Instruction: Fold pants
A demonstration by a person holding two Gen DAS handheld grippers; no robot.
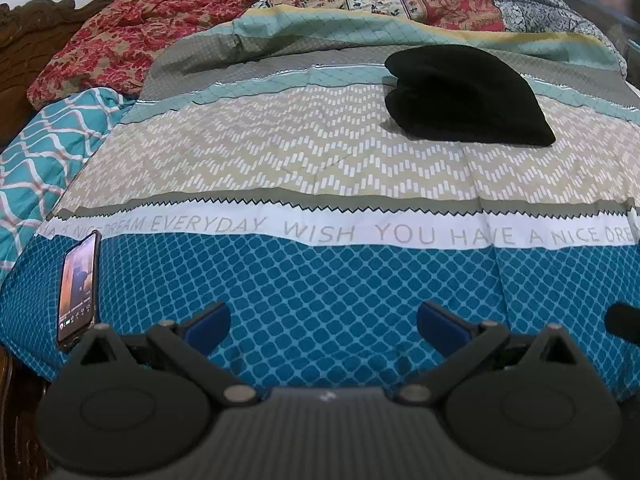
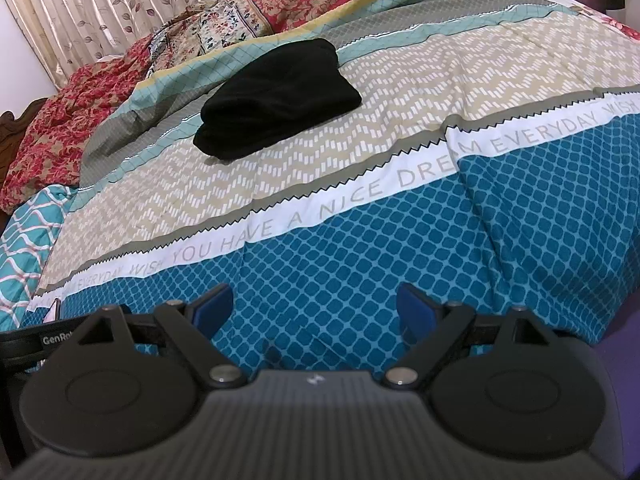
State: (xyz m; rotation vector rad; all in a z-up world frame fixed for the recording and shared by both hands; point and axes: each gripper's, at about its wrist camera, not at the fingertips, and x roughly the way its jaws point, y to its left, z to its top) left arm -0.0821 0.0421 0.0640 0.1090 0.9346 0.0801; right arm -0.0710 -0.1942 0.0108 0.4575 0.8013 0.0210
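Black pants [image 1: 464,96] lie folded into a compact bundle on the patterned bedspread [image 1: 320,168], far from both grippers. The right wrist view shows the same bundle [image 2: 280,100] toward the upper left of the bed. My left gripper [image 1: 324,320] hangs open over the blue diamond band near the bed's front edge, with only bedspread between its blue pads [image 1: 208,322]. Above the same blue band my right gripper [image 2: 316,308] is also open and holds nothing.
A phone [image 1: 78,292] with a lit screen lies on the bedspread's front left, close to the left gripper. Crumpled red floral bedding [image 1: 132,40] is heaped at the back left. A teal wavy-patterned cloth [image 1: 44,160] lies at the left edge. Curtains [image 2: 120,4] hang behind the bed.
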